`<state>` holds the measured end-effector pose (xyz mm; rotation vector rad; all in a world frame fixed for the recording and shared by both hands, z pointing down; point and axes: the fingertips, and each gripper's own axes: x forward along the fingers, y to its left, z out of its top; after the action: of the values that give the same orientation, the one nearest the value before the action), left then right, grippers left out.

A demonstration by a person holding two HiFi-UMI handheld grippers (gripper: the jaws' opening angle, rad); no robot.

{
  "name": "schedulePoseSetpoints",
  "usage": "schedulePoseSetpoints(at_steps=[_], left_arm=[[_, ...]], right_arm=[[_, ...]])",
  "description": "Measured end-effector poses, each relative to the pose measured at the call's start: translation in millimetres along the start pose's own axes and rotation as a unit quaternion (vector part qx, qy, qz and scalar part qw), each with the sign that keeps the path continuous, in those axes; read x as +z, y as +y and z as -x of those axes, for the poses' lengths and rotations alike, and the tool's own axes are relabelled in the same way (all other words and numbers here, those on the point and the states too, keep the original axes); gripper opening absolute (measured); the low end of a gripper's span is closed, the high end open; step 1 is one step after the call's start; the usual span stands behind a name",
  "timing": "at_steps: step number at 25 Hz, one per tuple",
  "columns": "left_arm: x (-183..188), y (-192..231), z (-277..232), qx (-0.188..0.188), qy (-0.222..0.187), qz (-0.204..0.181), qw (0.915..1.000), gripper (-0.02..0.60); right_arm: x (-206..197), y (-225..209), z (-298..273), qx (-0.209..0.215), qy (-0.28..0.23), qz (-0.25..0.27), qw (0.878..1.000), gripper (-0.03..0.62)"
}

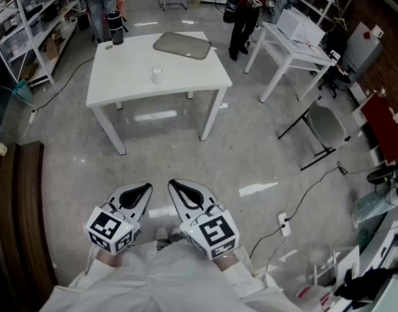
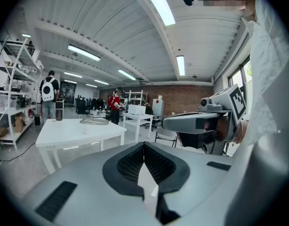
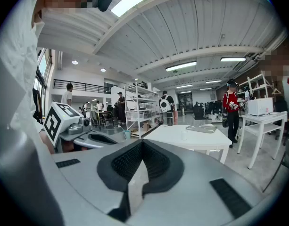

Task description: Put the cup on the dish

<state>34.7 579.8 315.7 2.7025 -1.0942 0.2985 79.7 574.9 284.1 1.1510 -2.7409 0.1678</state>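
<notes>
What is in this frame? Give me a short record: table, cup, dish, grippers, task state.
table: white, across the floor ahead of the person
cup: small, white, upright on the table, apart from the dish
dish: grey, flat, on the table's far side
tumbler: dark, at the table's far left corner
left gripper: shut, empty, held close to the body
right gripper: shut, empty, beside the left one
task state: not begun; cup not on dish
</notes>
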Motion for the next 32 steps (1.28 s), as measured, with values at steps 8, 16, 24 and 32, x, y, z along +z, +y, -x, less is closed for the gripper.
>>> schedulePoseSetpoints(at_steps=[8, 16, 24, 32], left_arm=[[2.6, 1.7, 0.9, -0.003, -0.004, 0.003, 1.0, 0.009], [0.1, 3.8, -2.4, -0.005, -0.006, 0.014, 0.9999, 0.009], [-6.2, 10.3, -9.7, 0.001, 0.002, 0.024, 0.9997, 0.009], [-15.6, 8.7, -21.9, 0.016, 0.006, 0.038, 0.9991, 0.009]], right_arm=[[-0.1, 5.8, -4.3, 0.003, 0.007, 0.007, 1.0, 0.012], [-7.1, 4.5, -8.0, 0.004, 0.019, 0.013, 1.0, 0.012], [-12.1, -7.1, -13.1, 0.007, 0.017, -0.022, 1.0, 0.014], [-28.5, -23.2, -8.4, 0.015, 0.022, -0.043, 0.999, 0.014]])
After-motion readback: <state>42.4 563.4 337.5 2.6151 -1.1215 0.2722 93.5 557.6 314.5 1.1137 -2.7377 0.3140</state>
